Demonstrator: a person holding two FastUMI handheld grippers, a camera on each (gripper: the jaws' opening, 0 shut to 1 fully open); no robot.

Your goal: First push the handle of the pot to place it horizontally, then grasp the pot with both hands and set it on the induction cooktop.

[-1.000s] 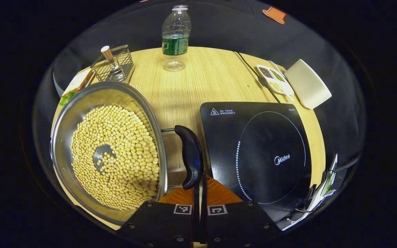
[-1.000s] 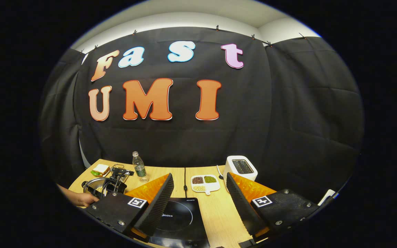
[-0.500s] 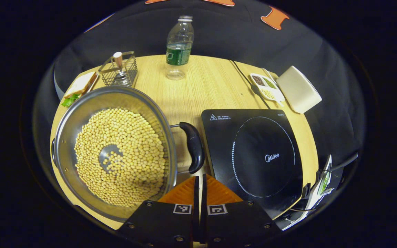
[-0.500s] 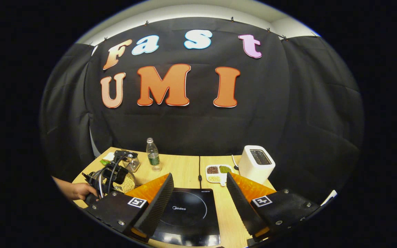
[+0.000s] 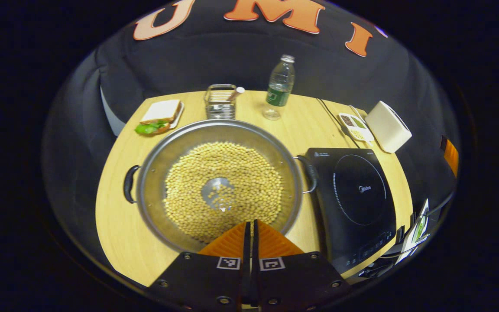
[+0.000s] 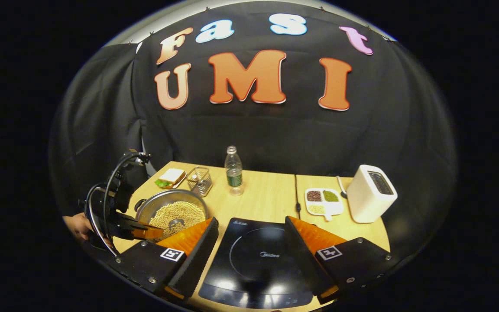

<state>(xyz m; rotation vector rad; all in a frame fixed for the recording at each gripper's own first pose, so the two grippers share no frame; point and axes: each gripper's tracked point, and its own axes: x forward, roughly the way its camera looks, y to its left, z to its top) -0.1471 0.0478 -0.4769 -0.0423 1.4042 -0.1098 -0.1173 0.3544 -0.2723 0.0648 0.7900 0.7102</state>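
**Pot of beans sits beside the cooktop, both claws off it**

Pot (image 5: 219,182) is a wide, shallow steel pan filled with pale yellow beans (image 5: 241,173), with a bare patch of metal at the middle. It has two dark loop handles, one on its left side (image 5: 129,184) and one on its right (image 5: 311,173), both lying level with the rim. It rests on the wooden table (image 5: 115,216), just left of the black induction cooktop (image 5: 358,195), with the right handle at the cooktop's edge.

In the left gripper view, the left gripper (image 5: 251,234) hangs above the pot's near rim, its two fingers pressed together with nothing between them. In the right gripper view, the same tool (image 6: 145,232) is seen at the pot's near side, with a hand (image 6: 76,225) behind it.

The right gripper (image 6: 251,242) hovers over the cooktop with its fingers spread wide apart, holding nothing.

Farther back stand a water bottle (image 5: 280,89), a wire rack (image 5: 220,102), a sandwich (image 5: 159,117), a divided dish (image 5: 355,127) and a white toaster (image 5: 387,126).
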